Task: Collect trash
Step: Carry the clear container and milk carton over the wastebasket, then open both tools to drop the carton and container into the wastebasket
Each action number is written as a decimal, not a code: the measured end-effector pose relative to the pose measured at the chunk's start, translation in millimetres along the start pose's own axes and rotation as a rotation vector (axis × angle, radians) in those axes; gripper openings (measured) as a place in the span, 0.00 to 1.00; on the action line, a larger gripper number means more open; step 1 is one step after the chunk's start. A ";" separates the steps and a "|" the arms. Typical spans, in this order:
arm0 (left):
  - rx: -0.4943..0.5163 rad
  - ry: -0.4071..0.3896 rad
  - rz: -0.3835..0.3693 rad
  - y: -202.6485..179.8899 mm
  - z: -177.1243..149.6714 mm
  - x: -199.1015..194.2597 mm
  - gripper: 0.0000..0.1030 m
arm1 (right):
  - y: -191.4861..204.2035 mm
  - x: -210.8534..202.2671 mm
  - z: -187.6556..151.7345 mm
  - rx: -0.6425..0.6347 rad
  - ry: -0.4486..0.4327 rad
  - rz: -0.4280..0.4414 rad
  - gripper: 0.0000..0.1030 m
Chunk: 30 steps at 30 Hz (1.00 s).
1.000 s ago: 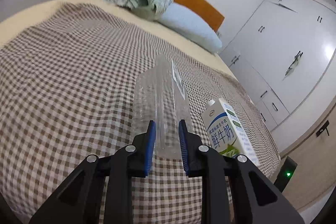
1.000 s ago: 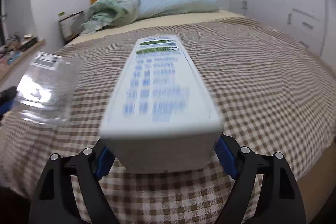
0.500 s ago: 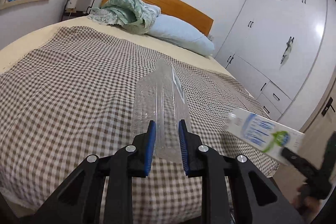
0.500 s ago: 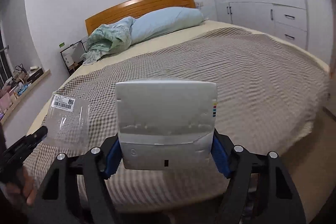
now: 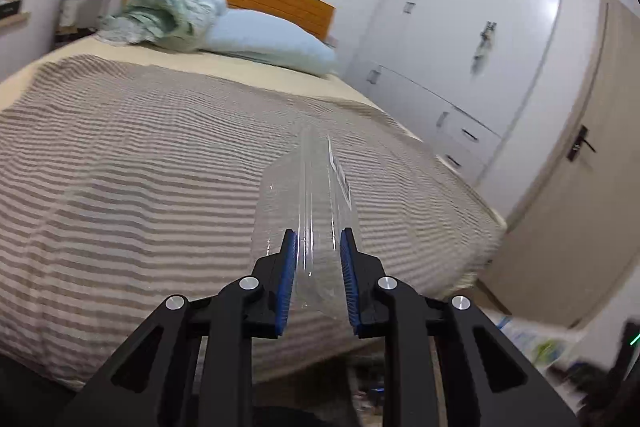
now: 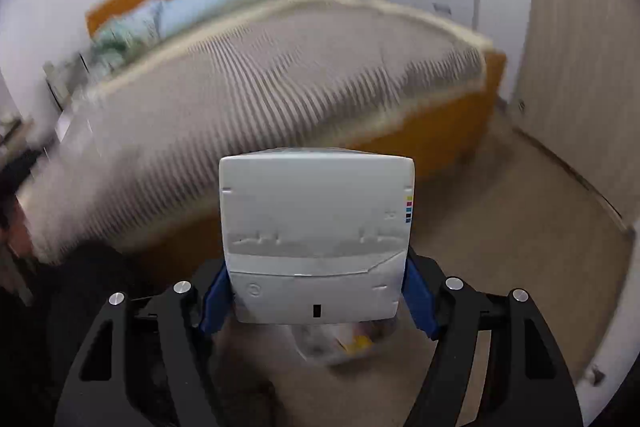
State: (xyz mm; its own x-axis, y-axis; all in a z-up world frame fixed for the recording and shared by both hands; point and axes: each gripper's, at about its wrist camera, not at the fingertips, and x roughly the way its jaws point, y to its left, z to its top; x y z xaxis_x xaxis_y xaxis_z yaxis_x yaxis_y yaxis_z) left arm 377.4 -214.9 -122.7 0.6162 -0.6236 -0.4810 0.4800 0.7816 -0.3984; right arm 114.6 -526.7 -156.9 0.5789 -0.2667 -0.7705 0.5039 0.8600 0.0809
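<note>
My left gripper (image 5: 316,279) is shut on a clear plastic container (image 5: 310,199) with a white label, held in the air off the foot of the bed. My right gripper (image 6: 316,303) is shut on a white milk carton (image 6: 316,227), its base facing the camera, held above the floor. Below the carton lies a clear bag of trash (image 6: 340,343) with something yellow in it. The carton also shows blurred at the lower right of the left wrist view (image 5: 532,343).
The bed with its checked brown cover (image 5: 140,167) fills the left. A blue pillow (image 5: 272,43) and a green blanket (image 5: 164,11) lie by the wooden headboard. White wardrobes (image 5: 472,27) and a beige door (image 5: 580,187) stand right. The floor (image 6: 500,227) is beige.
Both grippers have lifted their objects off the bed and pulled back past its foot. The right gripper has swung down over the floor and the trash bag.
</note>
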 end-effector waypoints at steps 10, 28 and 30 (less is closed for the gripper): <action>0.045 0.117 -0.009 -39.0 -27.6 46.1 0.19 | -19.8 121.7 -104.9 -0.063 0.413 -0.056 0.68; 0.249 0.324 -0.077 -137.3 -69.5 98.3 0.19 | 8.2 175.5 -115.4 -0.062 0.560 0.092 0.76; 0.271 0.383 -0.086 -151.6 -80.5 113.2 0.19 | -7.7 153.1 -114.0 0.008 0.528 0.109 0.76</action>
State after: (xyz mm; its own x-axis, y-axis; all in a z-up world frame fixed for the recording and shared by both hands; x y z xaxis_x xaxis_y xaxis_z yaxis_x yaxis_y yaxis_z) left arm 324.1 -405.2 -179.6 0.3169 -0.6067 -0.7291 0.6961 0.6709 -0.2558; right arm 126.2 -524.6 -347.6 0.2283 0.0808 -0.9702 0.4649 0.8665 0.1815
